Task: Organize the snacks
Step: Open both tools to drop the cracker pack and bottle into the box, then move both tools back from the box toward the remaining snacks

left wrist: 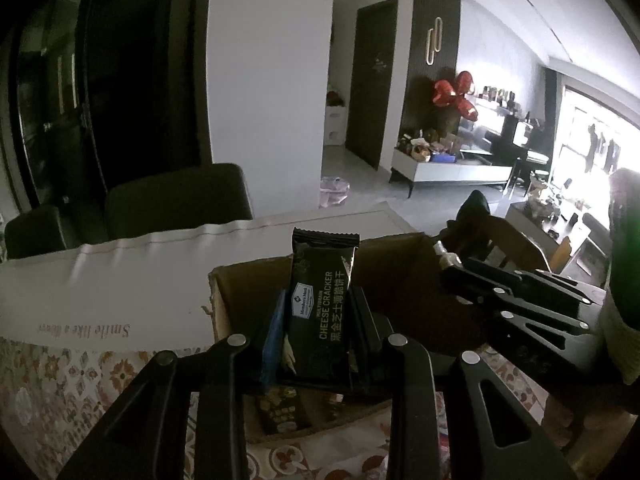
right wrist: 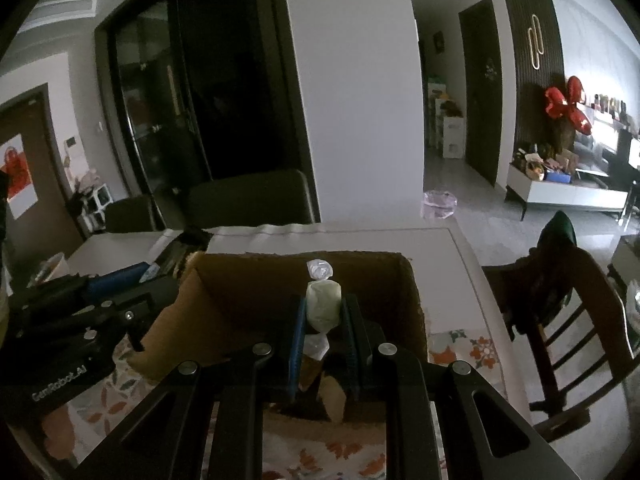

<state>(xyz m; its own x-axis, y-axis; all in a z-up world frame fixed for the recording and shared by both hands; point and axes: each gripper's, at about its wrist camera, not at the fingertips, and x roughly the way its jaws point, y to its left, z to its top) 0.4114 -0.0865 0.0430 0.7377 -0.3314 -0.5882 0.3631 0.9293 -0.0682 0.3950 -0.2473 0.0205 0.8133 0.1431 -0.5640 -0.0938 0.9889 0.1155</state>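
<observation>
Cracker pkt (left wrist: 322,300) showing black w/ white & gold lettering. Candy (right wrist: 323,305) showing pale green in clear twist wrap. Box (right wrist: 256,280) showing plain brown cardboard. Both tools looking black w/ blue pads (right wrist: 297,344). Desk (right wrist: 476,352) cloth showing white w/ orange floral tile pattern. Balloons (left wrist: 456,94) glowing red in bkgd; chair (right wrist: 560,312) showing dark brown.

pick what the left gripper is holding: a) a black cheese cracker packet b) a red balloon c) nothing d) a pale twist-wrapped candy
a: the left gripper is shut on the black cheese cracker packet, upright between its fingers over the cardboard box.
</observation>
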